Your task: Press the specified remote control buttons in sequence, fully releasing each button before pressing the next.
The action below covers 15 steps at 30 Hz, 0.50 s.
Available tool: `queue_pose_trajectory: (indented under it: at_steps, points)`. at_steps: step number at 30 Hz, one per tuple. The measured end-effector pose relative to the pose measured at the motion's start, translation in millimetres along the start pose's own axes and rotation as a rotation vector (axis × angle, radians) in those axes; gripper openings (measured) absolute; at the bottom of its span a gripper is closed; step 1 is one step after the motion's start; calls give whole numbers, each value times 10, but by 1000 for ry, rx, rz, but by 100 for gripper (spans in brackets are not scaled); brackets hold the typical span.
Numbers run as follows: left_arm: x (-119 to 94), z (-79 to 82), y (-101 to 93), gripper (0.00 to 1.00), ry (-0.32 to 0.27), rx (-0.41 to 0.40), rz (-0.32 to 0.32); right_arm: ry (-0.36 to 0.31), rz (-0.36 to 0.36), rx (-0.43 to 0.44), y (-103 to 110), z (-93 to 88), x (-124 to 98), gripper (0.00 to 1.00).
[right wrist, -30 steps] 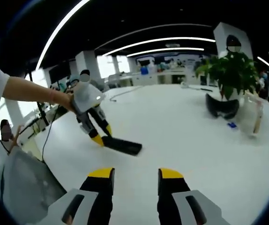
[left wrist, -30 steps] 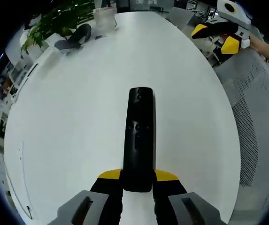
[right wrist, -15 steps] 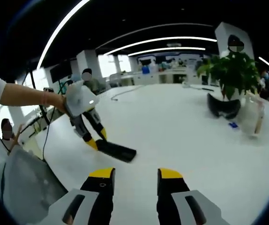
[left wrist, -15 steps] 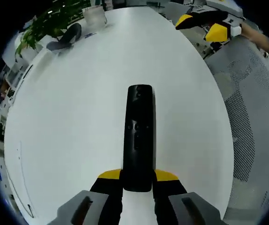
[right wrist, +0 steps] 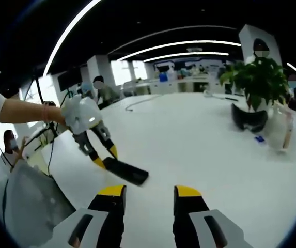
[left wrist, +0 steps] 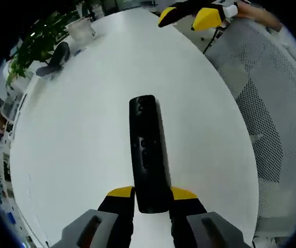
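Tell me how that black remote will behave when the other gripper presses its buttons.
The remote looks rigid, so it likely won't flex. The left hand-held gripper clamps just its near end, leaving the rest cantilevered above the table; a press may lever it downward. Its smooth casing might slip.

We're looking at an open-plan office. A long white counter (right wrist: 199, 139) is stretching away under curved ceiling light strips (right wrist: 173, 45), a potted plant (right wrist: 253, 77) is sitting on it, and a mesh chair (left wrist: 271, 98) is standing beside it. People are sitting at desks (right wrist: 184, 85) in the far background, by bright windows (right wrist: 119, 72).
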State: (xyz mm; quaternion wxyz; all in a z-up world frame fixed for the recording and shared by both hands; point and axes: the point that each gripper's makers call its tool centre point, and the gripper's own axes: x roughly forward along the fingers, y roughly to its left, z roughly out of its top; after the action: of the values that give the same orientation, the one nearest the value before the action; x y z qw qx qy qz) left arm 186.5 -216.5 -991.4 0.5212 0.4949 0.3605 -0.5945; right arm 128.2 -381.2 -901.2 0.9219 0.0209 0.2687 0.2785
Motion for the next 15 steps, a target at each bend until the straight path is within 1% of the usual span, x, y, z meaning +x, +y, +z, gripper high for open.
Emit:
queue_pose_trajectory:
  at_steps: [1,3,4,5,7,8,9,10,11,15]
  points:
    - [1,-6,14,25,-6,-6,0,-1,-1,3,-3,1,-2,34]
    - [0,-15,20,25,-30,-56,-8,-3,-1,5,-2,3,-4,34]
    - [0,-14,20,25,-49,-67,-14,-3,0,6,1,5,-3,34]
    - [0,-17,15,24,-71,-115,-17,-2,1,6,3,4,-3,34]
    - [5,-4,-32,24,-112,-189,-57,-1,3,4,6,2,-2,34]
    - [0,-6,-16,24,-121,-199,-39,0,4,3,9,1,-1,34]
    - [0,-21,-23,24,-121,-156,-33,0,6,3,14,0,0,34]
    - [2,-7,-37,23,-128,-177,-35,1,8,2,18,-1,0,34]
    - [1,-4,-57,23,-131,-180,-31,1,8,1,19,0,0,34]
    - [0,31,-172,23,-137,-175,-33,4,7,1,17,-6,1,34]
